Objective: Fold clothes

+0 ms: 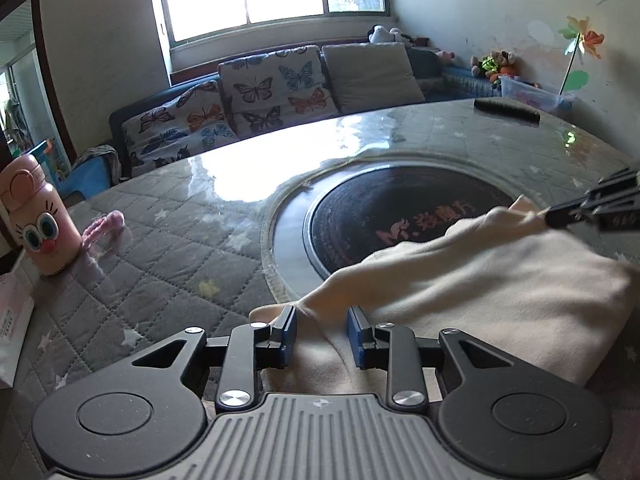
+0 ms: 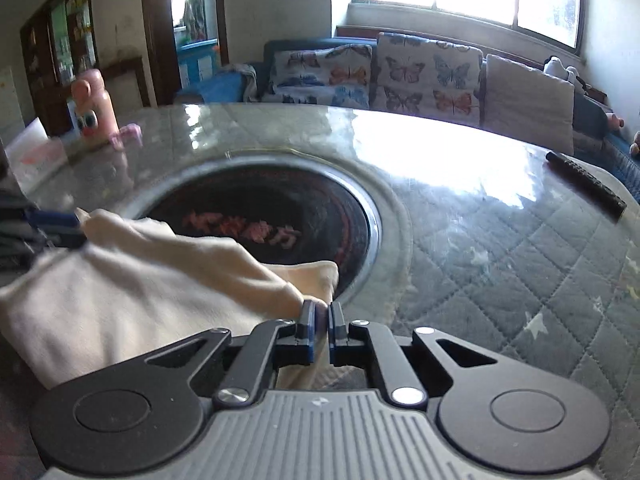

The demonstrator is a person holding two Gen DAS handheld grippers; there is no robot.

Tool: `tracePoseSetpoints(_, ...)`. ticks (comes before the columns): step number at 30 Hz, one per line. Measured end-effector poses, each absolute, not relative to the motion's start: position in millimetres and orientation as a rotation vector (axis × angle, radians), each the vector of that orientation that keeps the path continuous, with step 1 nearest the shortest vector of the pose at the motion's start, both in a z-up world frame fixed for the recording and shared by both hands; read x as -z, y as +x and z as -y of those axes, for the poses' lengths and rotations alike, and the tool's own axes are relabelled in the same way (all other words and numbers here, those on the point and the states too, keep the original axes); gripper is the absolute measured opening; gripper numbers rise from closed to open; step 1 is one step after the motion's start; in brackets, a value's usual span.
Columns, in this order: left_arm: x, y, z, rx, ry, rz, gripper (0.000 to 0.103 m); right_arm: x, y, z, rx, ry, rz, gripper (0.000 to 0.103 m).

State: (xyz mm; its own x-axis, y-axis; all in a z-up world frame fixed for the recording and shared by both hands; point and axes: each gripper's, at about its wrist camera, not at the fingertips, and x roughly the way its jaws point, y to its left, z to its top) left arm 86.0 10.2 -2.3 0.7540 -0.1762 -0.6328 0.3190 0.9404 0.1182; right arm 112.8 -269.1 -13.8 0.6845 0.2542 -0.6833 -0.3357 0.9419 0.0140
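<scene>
A cream garment [image 1: 480, 280] lies partly folded on the round table, overlapping the dark centre disc [image 1: 400, 208]. My left gripper [image 1: 322, 332] is open, its blue-padded fingers astride a fold of the cloth at the near edge. My right gripper [image 2: 320, 328] is shut on a corner of the cream garment [image 2: 140, 292] and lifts it slightly; it shows at the right edge of the left wrist view [image 1: 560, 214]. The left gripper shows blurred at the left edge of the right wrist view [image 2: 60, 224].
A pink cartoon bottle [image 1: 36, 216] and a pink cloth [image 1: 104, 228] stand at the table's left. A black remote [image 1: 506, 109] lies at the far right edge. A white pack [image 1: 12, 332] sits at near left. A butterfly sofa [image 1: 240, 96] stands behind the quilted table cover [image 1: 160, 248].
</scene>
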Motion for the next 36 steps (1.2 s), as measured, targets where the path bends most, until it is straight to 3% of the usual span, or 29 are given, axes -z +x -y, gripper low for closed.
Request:
tracePoseSetpoints(8, -8, 92, 9, 0.345, 0.224, -0.641, 0.03, -15, 115, 251, -0.445, -0.082, -0.695, 0.01)
tracePoseSetpoints(21, 9, 117, 8, 0.317, 0.148, -0.71, 0.03, 10, 142, 209, -0.492, -0.108, -0.76, 0.014)
tracePoseSetpoints(30, -10, 74, 5, 0.344, 0.198, -0.644, 0.03, -10, 108, 199, -0.59, -0.155, -0.715, 0.052)
tracePoseSetpoints(36, -6, 35, 7, 0.372, 0.248, -0.613, 0.03, -8, 82, 176, -0.659, -0.227, -0.683, 0.056)
